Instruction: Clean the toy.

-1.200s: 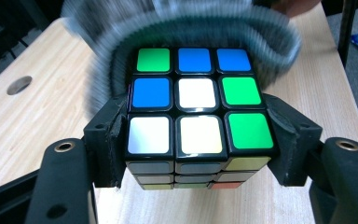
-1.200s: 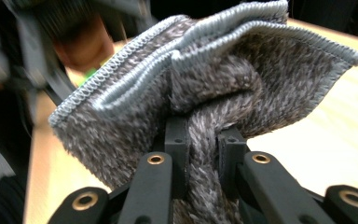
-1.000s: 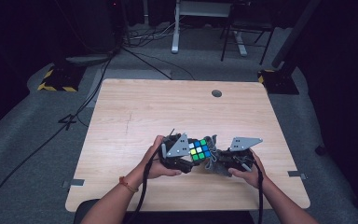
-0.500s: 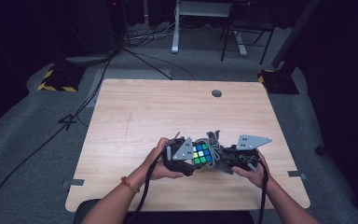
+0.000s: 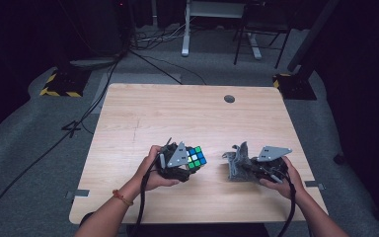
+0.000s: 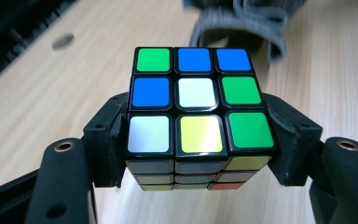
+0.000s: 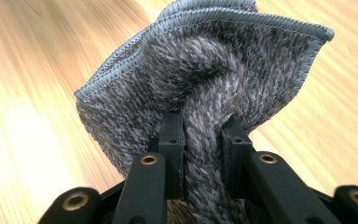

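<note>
Cube clamped in my left gripper (image 5: 185, 165); cloth pinched in my right gripper (image 5: 244, 165); the two are well apart over the near half of the table.

The multicoloured plastic puzzle cube (image 6: 196, 105) sits between the left jaws, pads pressing its two side faces; I read its top face as green, blue, white and yellow tiles, while its lower layers are in shadow and the underside is hidden. The grey fuzzy cloth (image 7: 205, 79) is bunched, one fold gripped between the right jaws, which have just been opening slightly with the fold between them; its lower part is cut off behind the jaws. The light wooden table (image 5: 177, 113) carries a round grey grommet (image 5: 229, 98) at the far edge. Dark floor beyond, with cables, yellow-black striped blocks (image 5: 59, 85) and furniture legs hard to make out.
</note>
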A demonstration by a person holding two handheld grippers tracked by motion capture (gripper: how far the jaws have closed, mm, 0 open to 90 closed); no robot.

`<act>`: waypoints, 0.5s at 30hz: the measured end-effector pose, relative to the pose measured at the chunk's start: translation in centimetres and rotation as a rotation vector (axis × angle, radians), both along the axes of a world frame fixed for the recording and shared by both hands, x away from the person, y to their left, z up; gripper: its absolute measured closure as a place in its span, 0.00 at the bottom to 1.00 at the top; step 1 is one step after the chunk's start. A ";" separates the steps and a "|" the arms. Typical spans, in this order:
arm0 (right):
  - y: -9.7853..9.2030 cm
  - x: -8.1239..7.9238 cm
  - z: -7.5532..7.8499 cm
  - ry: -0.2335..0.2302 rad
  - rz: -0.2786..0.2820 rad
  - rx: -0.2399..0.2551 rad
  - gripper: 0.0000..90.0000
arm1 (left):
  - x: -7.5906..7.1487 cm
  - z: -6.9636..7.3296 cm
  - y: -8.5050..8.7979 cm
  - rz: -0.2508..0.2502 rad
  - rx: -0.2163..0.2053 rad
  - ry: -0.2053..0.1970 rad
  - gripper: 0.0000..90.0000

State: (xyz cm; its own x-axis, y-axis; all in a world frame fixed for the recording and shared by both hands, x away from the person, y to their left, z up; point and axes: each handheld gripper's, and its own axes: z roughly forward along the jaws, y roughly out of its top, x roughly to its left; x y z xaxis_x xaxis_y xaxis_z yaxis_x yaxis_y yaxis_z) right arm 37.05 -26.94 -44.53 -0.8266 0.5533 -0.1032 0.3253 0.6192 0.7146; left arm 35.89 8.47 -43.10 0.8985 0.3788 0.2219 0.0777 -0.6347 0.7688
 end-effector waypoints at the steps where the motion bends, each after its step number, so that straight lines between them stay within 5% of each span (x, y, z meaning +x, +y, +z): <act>1: -0.5 0.1 -0.2 0.000 -0.017 0.004 0.83 | 0.0 -0.4 0.1 0.003 0.001 0.020 0.37; 7: -2.2 0.3 -1.7 0.012 -0.085 -0.016 0.78 | 0.1 -2.2 0.3 0.001 0.028 0.051 0.37; 11: -2.4 0.1 -2.1 0.009 -0.094 -0.026 0.75 | 0.4 -2.7 0.4 0.009 0.022 0.080 0.37; 12: -2.4 0.1 -2.2 0.010 -0.094 -0.020 0.74 | 0.4 -3.0 0.4 0.008 0.058 0.067 0.37; 15: -2.4 0.1 -2.4 0.012 -0.096 -0.018 0.70 | 0.5 -3.4 0.4 0.003 0.060 0.090 0.37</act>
